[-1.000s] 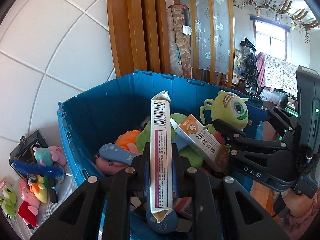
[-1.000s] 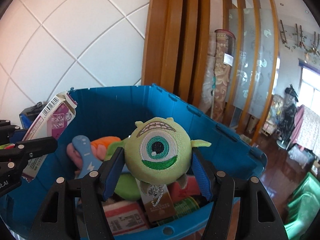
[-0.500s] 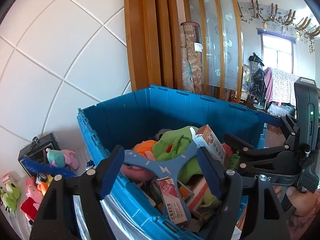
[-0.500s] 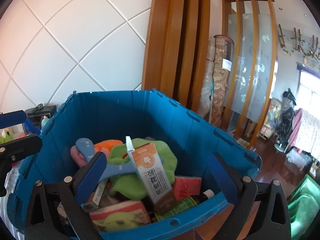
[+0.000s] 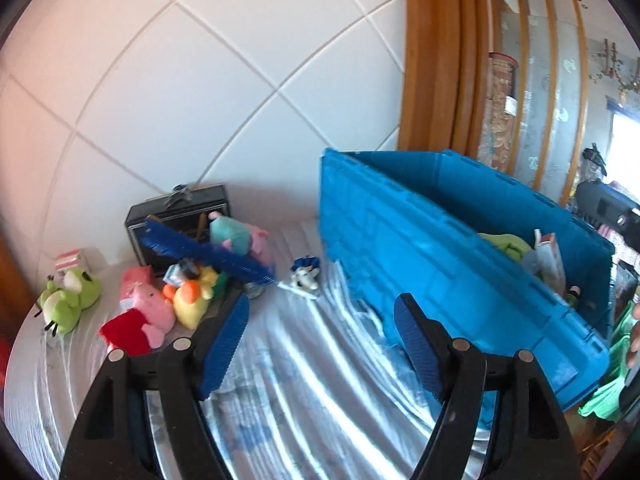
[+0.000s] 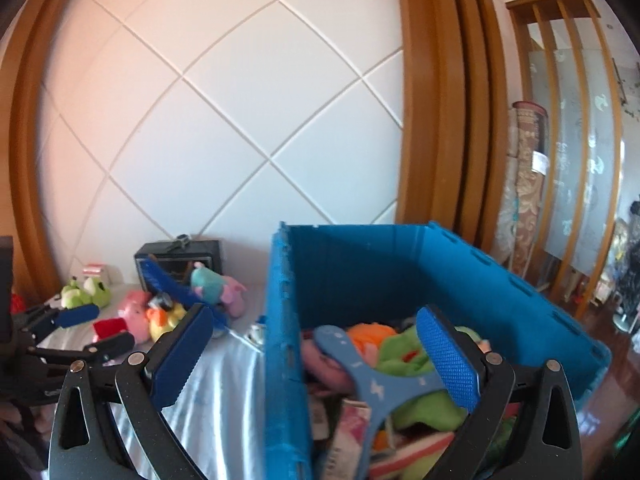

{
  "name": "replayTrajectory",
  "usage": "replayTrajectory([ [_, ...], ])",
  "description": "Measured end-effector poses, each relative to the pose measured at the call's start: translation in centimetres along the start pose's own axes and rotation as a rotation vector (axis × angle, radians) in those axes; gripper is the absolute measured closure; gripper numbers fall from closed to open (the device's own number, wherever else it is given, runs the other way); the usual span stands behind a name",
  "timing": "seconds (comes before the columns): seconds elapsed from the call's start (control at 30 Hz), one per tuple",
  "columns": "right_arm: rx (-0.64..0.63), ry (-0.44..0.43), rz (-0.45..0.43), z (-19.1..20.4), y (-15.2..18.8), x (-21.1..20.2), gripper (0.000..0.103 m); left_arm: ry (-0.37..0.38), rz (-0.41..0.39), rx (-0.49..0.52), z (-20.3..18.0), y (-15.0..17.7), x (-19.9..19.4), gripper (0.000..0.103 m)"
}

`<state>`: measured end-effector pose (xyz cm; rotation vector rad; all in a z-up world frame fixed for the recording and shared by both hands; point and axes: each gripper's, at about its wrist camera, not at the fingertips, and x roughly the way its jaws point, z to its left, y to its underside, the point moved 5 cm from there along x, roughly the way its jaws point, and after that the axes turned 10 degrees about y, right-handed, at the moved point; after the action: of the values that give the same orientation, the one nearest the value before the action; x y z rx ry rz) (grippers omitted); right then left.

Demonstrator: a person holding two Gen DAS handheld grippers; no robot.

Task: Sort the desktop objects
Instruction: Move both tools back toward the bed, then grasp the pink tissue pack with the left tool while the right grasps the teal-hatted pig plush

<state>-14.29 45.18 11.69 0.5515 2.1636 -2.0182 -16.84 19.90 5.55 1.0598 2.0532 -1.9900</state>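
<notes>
On the desk (image 5: 320,380) beside the blue bin (image 5: 440,240) we see both grippers empty: our left gripper (image 5: 320,344) has its fingers spread over the striped cloth, and our right gripper (image 6: 316,356) has just been opening, its fingers wide astride the bin's near wall with nothing pinched. Much is already sorted, we judge: plush toys and boxes fill the bin. Left by the wall are a frog toy (image 5: 68,300), a pig toy (image 5: 140,316), a blue brush (image 5: 208,252), a small figure (image 5: 304,276) and a black box (image 5: 176,216)
</notes>
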Motion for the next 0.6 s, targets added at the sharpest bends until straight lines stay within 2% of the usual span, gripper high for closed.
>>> replayTrajectory([
  [0.1,-0.012,-0.081,0.01,5.0,-1.1,1.4,0.0,-0.071,0.027,-0.062,6.2,1.2,-0.2,0.028],
  [0.27,-0.073,-0.192,0.089,13.8,-1.9,7.0,0.0,-0.196,0.069,-0.173,16.6,2.5,0.0,0.028],
  [0.47,-0.09,-0.284,0.274,22.5,-0.9,19.2,0.0,-0.319,0.124,-0.266,28.9,2.3,3.3,0.028],
  [0.53,-0.09,-0.289,0.33,24.4,-0.5,23.3,0.0,-0.339,0.15,-0.308,33.0,2.3,5.6,0.028],
  [0.6,-0.096,-0.257,0.385,26.3,0.1,28.4,0.0,-0.351,0.183,-0.355,36.6,2.3,8.3,0.028],
])
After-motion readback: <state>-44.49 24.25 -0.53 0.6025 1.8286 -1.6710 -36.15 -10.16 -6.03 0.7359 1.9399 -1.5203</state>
